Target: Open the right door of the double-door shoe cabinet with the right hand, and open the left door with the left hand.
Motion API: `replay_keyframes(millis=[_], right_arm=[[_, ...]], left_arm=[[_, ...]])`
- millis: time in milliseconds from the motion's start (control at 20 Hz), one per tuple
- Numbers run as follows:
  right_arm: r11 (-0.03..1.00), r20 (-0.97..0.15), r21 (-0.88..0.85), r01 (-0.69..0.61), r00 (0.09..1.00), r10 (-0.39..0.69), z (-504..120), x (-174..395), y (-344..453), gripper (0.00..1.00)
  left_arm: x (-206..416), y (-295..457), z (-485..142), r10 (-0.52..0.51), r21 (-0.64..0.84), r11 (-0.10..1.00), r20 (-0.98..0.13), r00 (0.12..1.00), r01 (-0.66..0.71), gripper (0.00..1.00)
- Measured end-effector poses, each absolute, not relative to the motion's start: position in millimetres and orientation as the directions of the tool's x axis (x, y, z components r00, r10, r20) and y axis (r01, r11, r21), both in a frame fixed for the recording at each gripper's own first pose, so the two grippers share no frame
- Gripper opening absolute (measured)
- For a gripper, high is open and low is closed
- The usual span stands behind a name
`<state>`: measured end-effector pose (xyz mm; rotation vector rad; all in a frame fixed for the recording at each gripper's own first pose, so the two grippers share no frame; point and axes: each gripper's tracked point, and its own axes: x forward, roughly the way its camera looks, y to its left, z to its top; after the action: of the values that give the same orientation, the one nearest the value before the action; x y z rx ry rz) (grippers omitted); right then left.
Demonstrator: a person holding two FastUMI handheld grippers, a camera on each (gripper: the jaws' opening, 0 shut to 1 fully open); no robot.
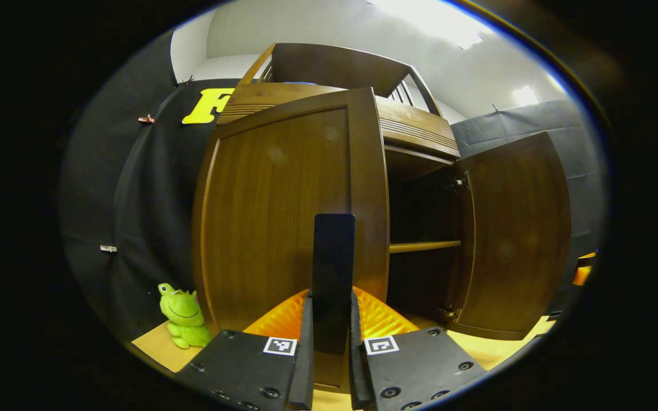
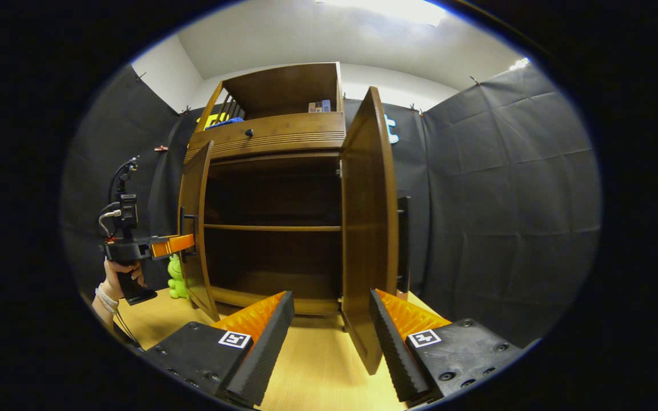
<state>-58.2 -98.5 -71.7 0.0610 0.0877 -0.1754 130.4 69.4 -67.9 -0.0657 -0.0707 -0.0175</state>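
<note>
A wooden shoe cabinet (image 2: 275,137) stood on a pale wood floor (image 2: 317,365) against the booth's black cloth wall, with both doors swung outward.

In the left gripper view, the left gripper (image 1: 332,337) had its fingers closed almost together on a tall black handle (image 1: 333,268), which stood upright between them at twelve o'clock. That handle belonged to the left door (image 1: 283,205), whose long axis ran vertically. The right gripper view showed the same gripper from afar, held in a hand (image 2: 119,274) at nine o'clock, reaching the door's free edge. This door looked partly open, so any further swing would likely pull toward the holder.

The right gripper (image 2: 332,337) had its fingers spread wide, holding nothing. The right door (image 2: 366,228) stood edge-on just ahead at about one o'clock, apart from both fingers and already wide open.

A green frog toy (image 1: 182,317) sat on the floor beside the cabinet, at eight o'clock in the left gripper view. Square black-and-white markers sat on the gripper bodies; no brand name was legible.
</note>
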Motion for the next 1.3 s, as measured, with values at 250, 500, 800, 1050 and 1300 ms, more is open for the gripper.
replay_keyframes(millis=[250,500,800,1050,1300], right_arm=[[0.994,-0.092,0.06,0.096,0.992,-0.09,-74.1,-38.7,-64.4,0.84],[0.997,-0.077,0.07,0.032,0.997,-0.027,-72.6,-34.7,-36.6,0.84],[0.997,-0.076,0.077,-0.017,0.997,0.023,-72.2,-23.9,-12.4,0.84],[0.996,-0.074,0.069,-0.048,0.996,0.053,-72.9,-20.0,1.8,0.84],[0.996,-0.079,0.072,-0.06,0.995,0.066,-73.6,-15.6,6.2,0.84]], left_arm=[[90.8,94.3,-65.8,0.003,-0.059,0.998,0.058,0.998,0.0,0.29],[60.9,122.1,-64.4,0.056,-0.044,0.998,0.051,0.997,-0.054,0.26],[36.2,153.7,-62.7,0.134,-0.018,0.991,0.052,0.99,-0.133,0.22],[24.1,174.9,-61.1,0.185,-0.013,0.983,0.057,0.981,-0.185,0.16],[14.7,193.5,-60.6,0.238,-0.012,0.971,0.05,0.97,-0.238,0.11]])
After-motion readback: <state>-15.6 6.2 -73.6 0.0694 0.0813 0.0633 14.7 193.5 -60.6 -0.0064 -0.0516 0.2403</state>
